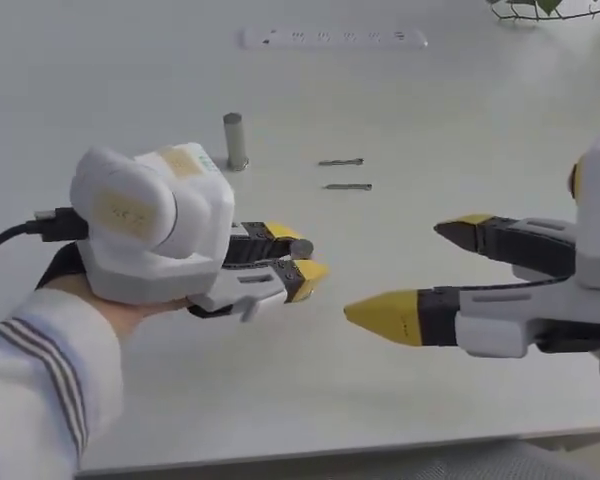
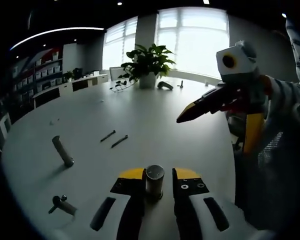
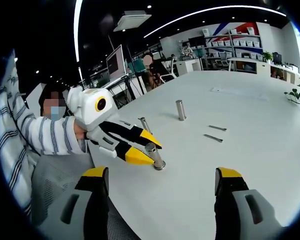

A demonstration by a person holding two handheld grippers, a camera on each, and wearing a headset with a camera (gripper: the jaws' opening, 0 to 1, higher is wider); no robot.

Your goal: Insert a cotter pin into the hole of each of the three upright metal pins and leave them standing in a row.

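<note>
A short metal pin (image 1: 302, 249) (image 2: 154, 181) (image 3: 154, 156) stands on the white table with my left gripper (image 1: 305, 256) (image 2: 157, 175) (image 3: 136, 145) shut on it. A second pin (image 1: 234, 141) (image 2: 63, 151) (image 3: 180, 110) stands upright farther back. A third pin (image 2: 62, 204) (image 3: 145, 124) is near the left gripper's side, with something small at its end. Two cotter pins (image 1: 340, 161) (image 1: 348, 186) (image 2: 114, 138) (image 3: 215, 133) lie loose on the table beyond. My right gripper (image 1: 412, 272) (image 2: 190, 112) (image 3: 162, 180) hangs open to the right of the held pin, holding nothing.
A white power strip (image 1: 330, 38) lies at the far edge of the table (image 1: 280, 400), with plant leaves (image 1: 555, 8) at the far right corner. A potted plant (image 2: 147, 62) stands at the table's far end. A person's striped sleeve (image 1: 40, 370) is at the near left.
</note>
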